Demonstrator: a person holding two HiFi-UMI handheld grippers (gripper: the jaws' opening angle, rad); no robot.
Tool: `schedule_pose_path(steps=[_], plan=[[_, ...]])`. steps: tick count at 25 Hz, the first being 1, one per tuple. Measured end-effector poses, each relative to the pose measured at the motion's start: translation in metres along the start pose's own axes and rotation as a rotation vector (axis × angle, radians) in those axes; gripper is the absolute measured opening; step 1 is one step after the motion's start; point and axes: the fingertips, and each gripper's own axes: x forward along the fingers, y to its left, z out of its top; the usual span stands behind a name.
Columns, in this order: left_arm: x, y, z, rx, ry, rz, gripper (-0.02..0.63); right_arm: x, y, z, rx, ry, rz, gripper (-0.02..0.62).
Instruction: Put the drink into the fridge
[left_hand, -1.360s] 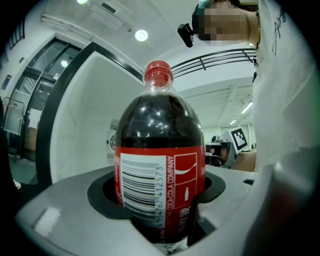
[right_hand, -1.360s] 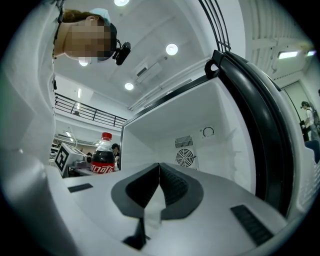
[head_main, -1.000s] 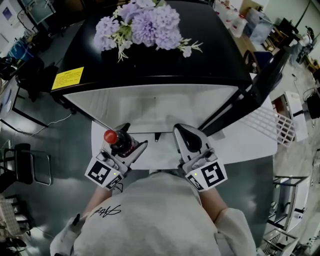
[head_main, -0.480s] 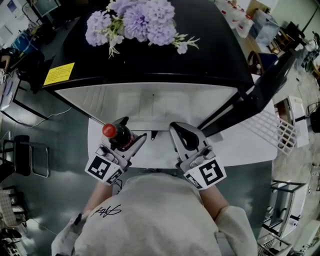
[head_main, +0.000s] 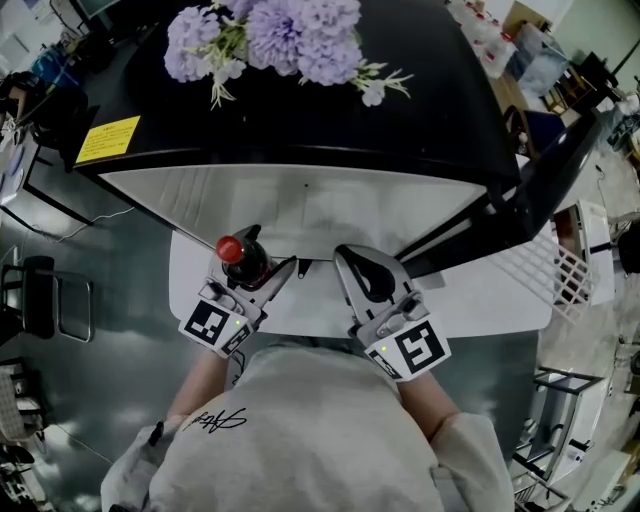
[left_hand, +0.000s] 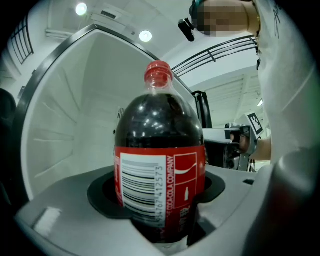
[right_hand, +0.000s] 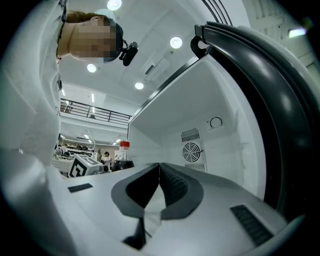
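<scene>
A dark cola bottle (head_main: 240, 262) with a red cap and red label (left_hand: 160, 170) stands upright between the jaws of my left gripper (head_main: 257, 268), which is shut on its lower body. The bottle sits at the open front of the fridge, whose white inside (head_main: 310, 212) lies just ahead of it. To its right, my right gripper (head_main: 364, 275) is level with it at the same opening. Its jaws are pressed together with nothing between them (right_hand: 159, 181). The right gripper view shows the bottle (right_hand: 122, 156) off to the left and the fridge's back wall with a round fan vent (right_hand: 191, 151).
The fridge has a black top (head_main: 330, 115) carrying purple flowers (head_main: 275, 30) and a yellow sticker (head_main: 110, 138). Its dark door (head_main: 545, 175) stands open to the right, with a white door rack (head_main: 545, 265). Chairs and shelving stand on the grey floor at both sides.
My left gripper has carried the bottle a little forward and to the right, closer to the fridge opening. The right gripper has barely shifted.
</scene>
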Motion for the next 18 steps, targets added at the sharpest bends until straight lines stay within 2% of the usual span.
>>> schedule_pose_path(steps=[18], plan=[[0.027,0.02,-0.034,-0.063,0.001,0.044,0.318,-0.011,-0.003,-0.01,-0.008,0.038,0.004,0.011]])
